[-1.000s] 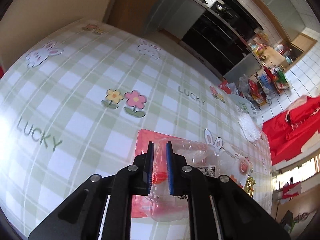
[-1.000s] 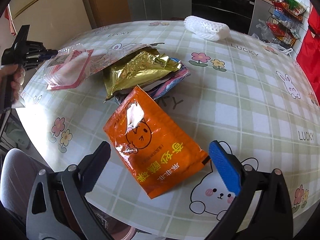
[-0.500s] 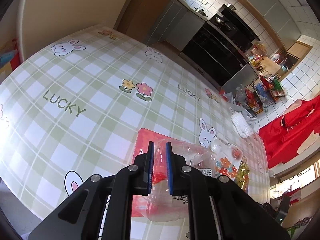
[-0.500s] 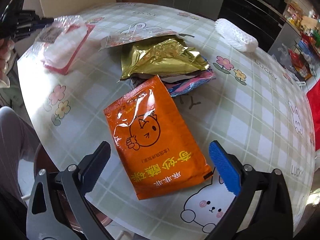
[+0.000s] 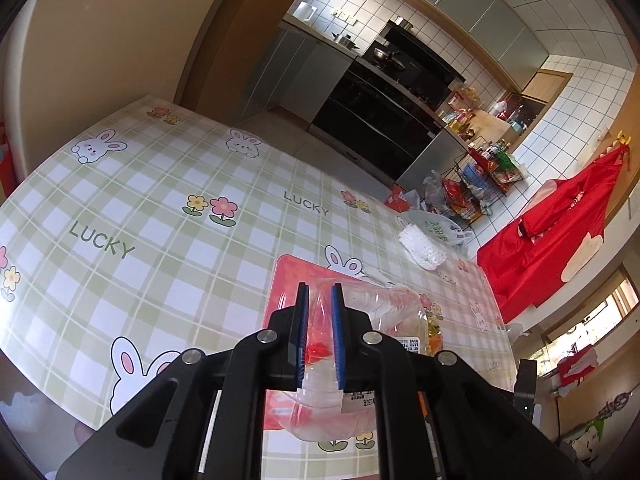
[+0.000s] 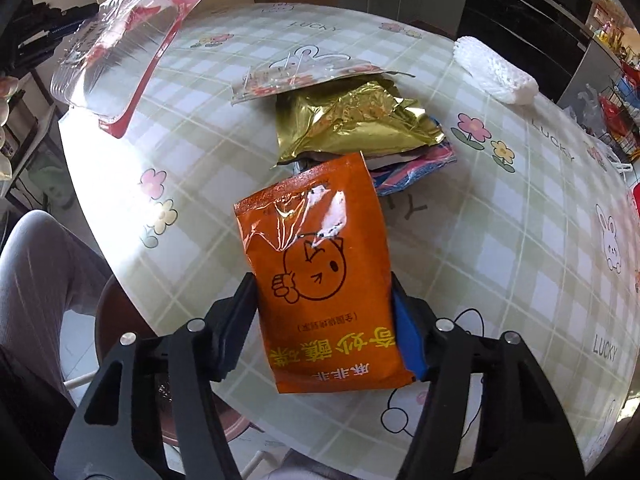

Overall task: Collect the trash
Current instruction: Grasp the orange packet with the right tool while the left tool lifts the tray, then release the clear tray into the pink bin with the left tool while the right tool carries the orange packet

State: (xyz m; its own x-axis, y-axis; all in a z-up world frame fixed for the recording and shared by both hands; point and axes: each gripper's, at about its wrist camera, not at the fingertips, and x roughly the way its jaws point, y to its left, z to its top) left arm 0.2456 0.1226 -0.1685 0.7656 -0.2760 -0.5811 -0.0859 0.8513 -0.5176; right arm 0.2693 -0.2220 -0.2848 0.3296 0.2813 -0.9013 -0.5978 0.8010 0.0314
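— Right, item one: what does the left gripper (image 5: 319,336) carry?

— One clear plastic blister pack (image 5: 362,344) on a red backing card, pinched between the blue pads (image 5: 303,332), which are drawn close together on the plastic. It hangs above the table (image 5: 120,208). A white printed sticker with a barcode sits on its underside; the print is too small to read.

— Item two, the right gripper (image 6: 326,320)?

— One orange snack pouch (image 6: 320,272), lower half between the two fingers (image 6: 408,332), each pressed against a side edge of the pouch. Markings: a winking cartoon face with a thumbs-up, drawn in black line, and rows of yellow Chinese characters seen upside down; I cannot make them out reliably. The pouch's upper end points toward the remaining pile.

— Remaining pile?

— One crumpled gold foil bag (image 6: 356,124), no legible print. Beneath it, a blue-and-pink wrapper (image 6: 416,168), only its edge showing. Behind it, a flat clear wrapper (image 6: 304,74) with small red printing, unreadable. All three touch or overlap.

— Other entries?

— One white foam mesh sleeve (image 6: 496,72), well apart from the pile, toward the far edge of the table. Tablecloth: green-and-white check, printed with rabbits, flowers and the word "LUCKY" repeated.
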